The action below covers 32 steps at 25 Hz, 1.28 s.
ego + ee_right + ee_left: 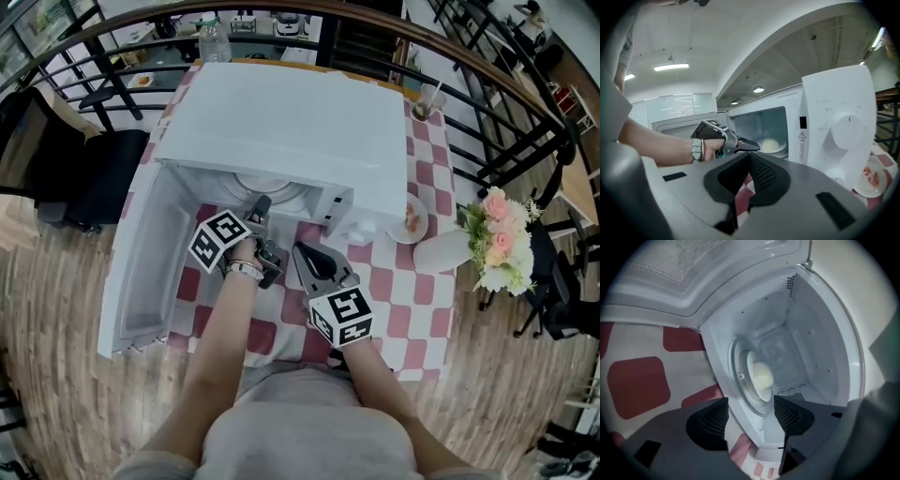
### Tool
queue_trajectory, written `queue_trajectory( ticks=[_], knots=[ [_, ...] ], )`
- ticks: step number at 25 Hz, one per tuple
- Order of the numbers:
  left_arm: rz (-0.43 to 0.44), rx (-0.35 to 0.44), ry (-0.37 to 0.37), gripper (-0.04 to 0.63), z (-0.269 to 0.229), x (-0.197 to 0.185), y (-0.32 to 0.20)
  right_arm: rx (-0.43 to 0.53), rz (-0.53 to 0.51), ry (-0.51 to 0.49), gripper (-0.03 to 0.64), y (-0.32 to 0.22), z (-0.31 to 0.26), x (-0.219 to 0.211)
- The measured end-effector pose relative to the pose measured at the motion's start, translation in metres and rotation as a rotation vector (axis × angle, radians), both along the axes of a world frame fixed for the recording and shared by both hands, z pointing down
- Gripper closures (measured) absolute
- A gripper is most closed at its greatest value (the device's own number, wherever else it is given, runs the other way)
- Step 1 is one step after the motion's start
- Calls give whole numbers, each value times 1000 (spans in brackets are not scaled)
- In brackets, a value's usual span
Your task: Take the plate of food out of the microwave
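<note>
Left gripper view: left gripper [750, 411] fingers [710, 420] spread wide, empty, aimed into open microwave [820, 333] | plate of food [757, 376] inside, untouched | advice: straddle near rim clear of food, lift level | right gripper [749, 161] fingers closed together, empty | hidden: plate's underside; kind of food unclear

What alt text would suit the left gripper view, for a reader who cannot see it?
The left tool, jaws apart and empty, faces an open white microwave whose cavity holds a plate with pale round food. The picture is tilted sideways; a red-and-white checked tablecloth shows at left.
</note>
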<state>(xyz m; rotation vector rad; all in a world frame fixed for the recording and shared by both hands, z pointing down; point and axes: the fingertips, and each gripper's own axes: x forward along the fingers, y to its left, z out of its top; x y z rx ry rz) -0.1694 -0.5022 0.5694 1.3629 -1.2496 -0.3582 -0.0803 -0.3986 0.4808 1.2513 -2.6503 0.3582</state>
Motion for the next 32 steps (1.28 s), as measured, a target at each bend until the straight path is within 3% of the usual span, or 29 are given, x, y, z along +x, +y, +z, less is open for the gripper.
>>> queue_trajectory(
  ticks=[8,19,25,32],
  knots=[
    [-101,-119,97,264,23,-1,-20,-24,-7,14,594,-2,11,1],
    [-187,-228,113,264,42,-3,-34,-41,4,23,594,-5,16,7],
    [-210,-219,160,264,45,-1,-34,-40,11,27,594,-4,16,9],
    [-215,-213,165,265,45,-1,-28,-38,28,28,594,-3,14,13]
  ],
)
